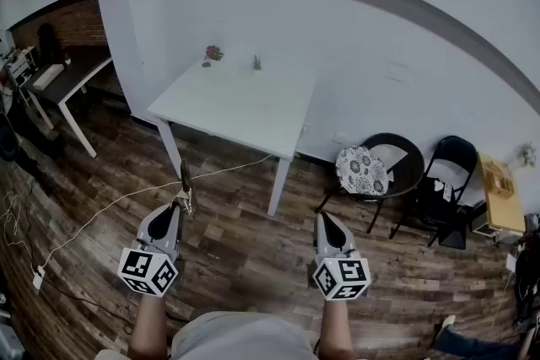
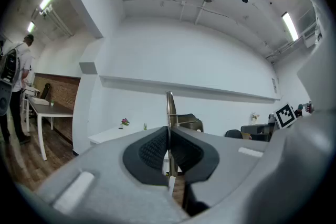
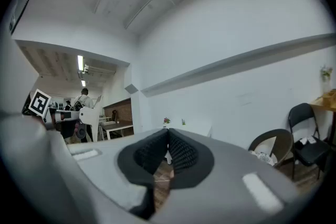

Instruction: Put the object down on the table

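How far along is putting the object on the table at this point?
Done: the left gripper is shut on a slim metal object, so the pickup is complete. In hand: it is held above the wooden floor, with the white table ahead, not beneath it. Left: reach the table, set the object down, release. The right gripper is shut and empty.

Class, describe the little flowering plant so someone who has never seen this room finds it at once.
Look to the white table against the wall. Two small plants sit near its far edge. The flowering plant is the left one in the head view, topped with pinkish-red blooms; the green plant has none.
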